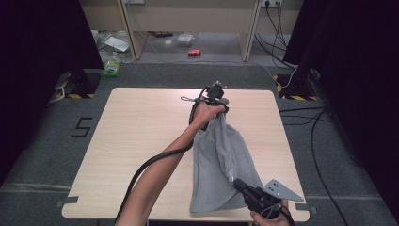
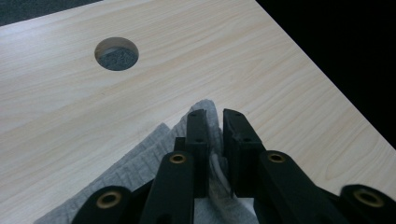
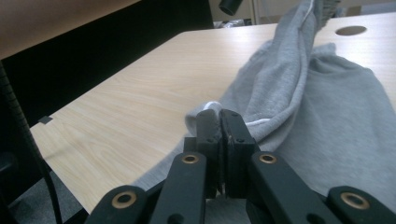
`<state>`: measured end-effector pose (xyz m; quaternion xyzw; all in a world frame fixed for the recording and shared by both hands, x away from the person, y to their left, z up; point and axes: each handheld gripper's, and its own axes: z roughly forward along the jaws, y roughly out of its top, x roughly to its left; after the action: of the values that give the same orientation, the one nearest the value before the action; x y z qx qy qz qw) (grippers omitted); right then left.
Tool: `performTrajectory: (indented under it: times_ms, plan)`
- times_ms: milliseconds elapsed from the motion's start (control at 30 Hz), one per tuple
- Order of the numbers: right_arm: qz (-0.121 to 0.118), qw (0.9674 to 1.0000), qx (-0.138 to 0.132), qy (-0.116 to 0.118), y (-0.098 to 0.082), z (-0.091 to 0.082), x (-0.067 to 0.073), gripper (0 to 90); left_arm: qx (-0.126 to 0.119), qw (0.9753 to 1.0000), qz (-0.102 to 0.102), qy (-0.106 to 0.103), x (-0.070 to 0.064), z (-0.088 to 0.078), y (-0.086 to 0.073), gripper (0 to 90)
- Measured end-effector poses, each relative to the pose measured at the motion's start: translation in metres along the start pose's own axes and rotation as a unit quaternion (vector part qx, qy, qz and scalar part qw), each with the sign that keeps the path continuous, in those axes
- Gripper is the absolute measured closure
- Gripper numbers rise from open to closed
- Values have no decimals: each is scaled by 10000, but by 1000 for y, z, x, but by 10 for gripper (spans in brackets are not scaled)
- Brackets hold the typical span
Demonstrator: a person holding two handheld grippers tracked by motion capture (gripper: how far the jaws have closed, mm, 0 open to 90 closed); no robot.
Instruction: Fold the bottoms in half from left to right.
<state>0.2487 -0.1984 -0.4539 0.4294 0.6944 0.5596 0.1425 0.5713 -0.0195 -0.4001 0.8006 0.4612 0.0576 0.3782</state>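
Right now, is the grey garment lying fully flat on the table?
No: the grey garment is pinched and lifted at its far end by the left hand-held gripper.

Table (image 1: 141, 141): pale wood-grain laminate top, smooth, low satin sheen; grain lines fine and straight. Round cut-out hole (image 2: 116, 53) shows a raw, lighter edge.

Grey garment (image 1: 219, 165): soft knitted cloth, matt, heathered; a ribbed weave is visible in the left gripper view, with a thin white cord (image 3: 254, 122) along one seam.

Left gripper (image 2: 215, 135) and right gripper (image 3: 219, 135): matt black plastic jaws, slightly scuffed, with brass-coloured metal rivets, dull shine. Grey three-cornered plate (image 1: 282, 190) on the right gripper: flat metal, matt.

Floor (image 1: 47, 141): dark grey carpet, rough, matt.
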Motion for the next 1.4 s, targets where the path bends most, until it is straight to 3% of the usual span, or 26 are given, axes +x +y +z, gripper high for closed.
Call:
performTrajectory:
  times_ms: [67, 133, 267, 533, 733, 900, 1000, 1133, 1233, 1400]
  plan:
    - [44, 10000, 14, -40, -2, -2, -3, 872, -83, 10000, -30, -22, 0, 0, 1, 778]
    - [59, 9999, 33, -85, -4, -3, -6, 872, -251, 9996, -113, -87, 1, -4, 3, 676]
    - [64, 9998, 18, -186, -5, -7, -11, 872, -325, 9994, -72, -90, 8, -13, 2, 621]
    - [187, 9983, -3, -545, -11, -25, -31, 872, -138, 9998, -110, 76, 40, -24, -16, 590]
    - [349, 9968, -29, -723, -20, -39, -40, 872, 12, 9999, -52, 148, 52, -31, -27, 547]
    - [268, 9957, 18, -889, -25, -50, -42, 868, 76, 9998, -72, 177, 63, -33, -37, 522]
    - [361, 9948, 130, -943, -28, -51, -47, 833, 160, 9997, -82, 190, 70, -34, -45, 506]
    - [490, 9937, 111, -999, -25, -55, -52, 710, 221, 9994, -173, 202, 81, -35, -57, 492]
    - [407, 9936, 125, -1045, -16, -53, -54, 647, 245, 9993, -210, 212, 88, -36, -62, 486]
    - [86, 9916, 425, -1220, 8, -18, -71, 606, 247, 9993, -226, 170, 91, -39, -70, 475]
